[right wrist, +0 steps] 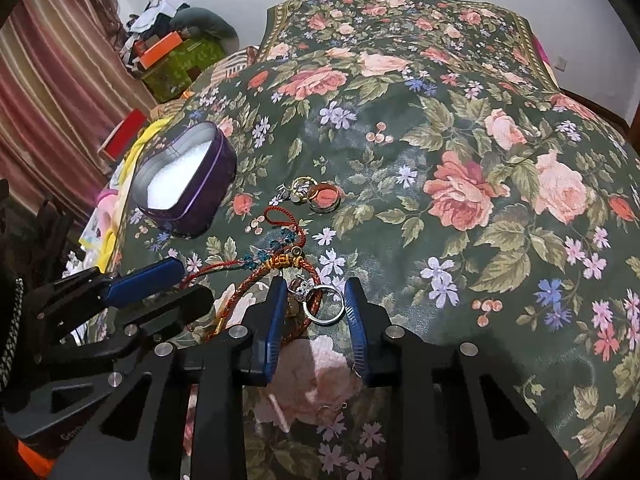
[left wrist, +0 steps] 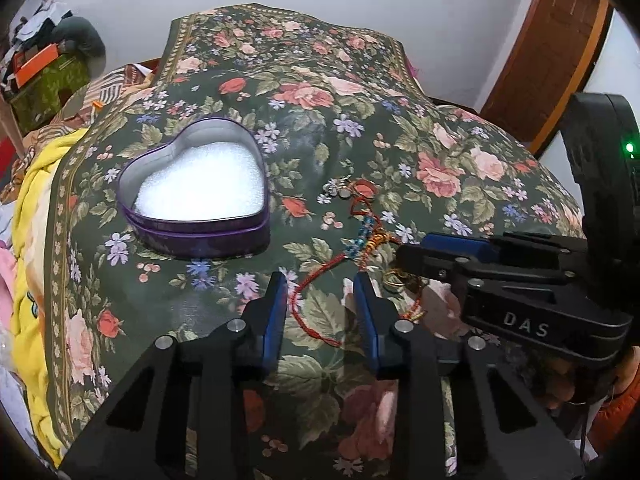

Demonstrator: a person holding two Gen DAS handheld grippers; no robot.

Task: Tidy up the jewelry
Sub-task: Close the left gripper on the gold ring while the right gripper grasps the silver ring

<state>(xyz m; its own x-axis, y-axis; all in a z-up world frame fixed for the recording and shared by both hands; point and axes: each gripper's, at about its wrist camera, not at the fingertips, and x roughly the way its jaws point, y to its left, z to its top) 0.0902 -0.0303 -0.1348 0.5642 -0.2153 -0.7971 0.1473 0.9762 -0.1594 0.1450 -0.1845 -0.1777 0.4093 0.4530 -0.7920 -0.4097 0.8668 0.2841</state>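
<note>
A purple heart-shaped tin (left wrist: 192, 196) with white foam inside lies open on the floral cloth; it also shows in the right wrist view (right wrist: 184, 176). My left gripper (left wrist: 320, 284) is open over a red cord bracelet (left wrist: 316, 280). My right gripper (right wrist: 314, 292) is open around a silver ring (right wrist: 326, 306) and a small jewelled ring (right wrist: 302, 288) beside a braided red and gold bracelet (right wrist: 280, 264). The right gripper also shows in the left wrist view (left wrist: 416, 256). More rings (right wrist: 324, 198) lie further off, next to small earrings (right wrist: 296, 188).
The floral cloth (right wrist: 460, 160) covers a raised, uneven surface. A yellow blanket (left wrist: 36, 216) lies at the left edge. Boxes and clothes (right wrist: 176, 48) are piled at the back left, by striped curtains (right wrist: 52, 80). An earring (right wrist: 332, 410) lies below the right gripper's fingers.
</note>
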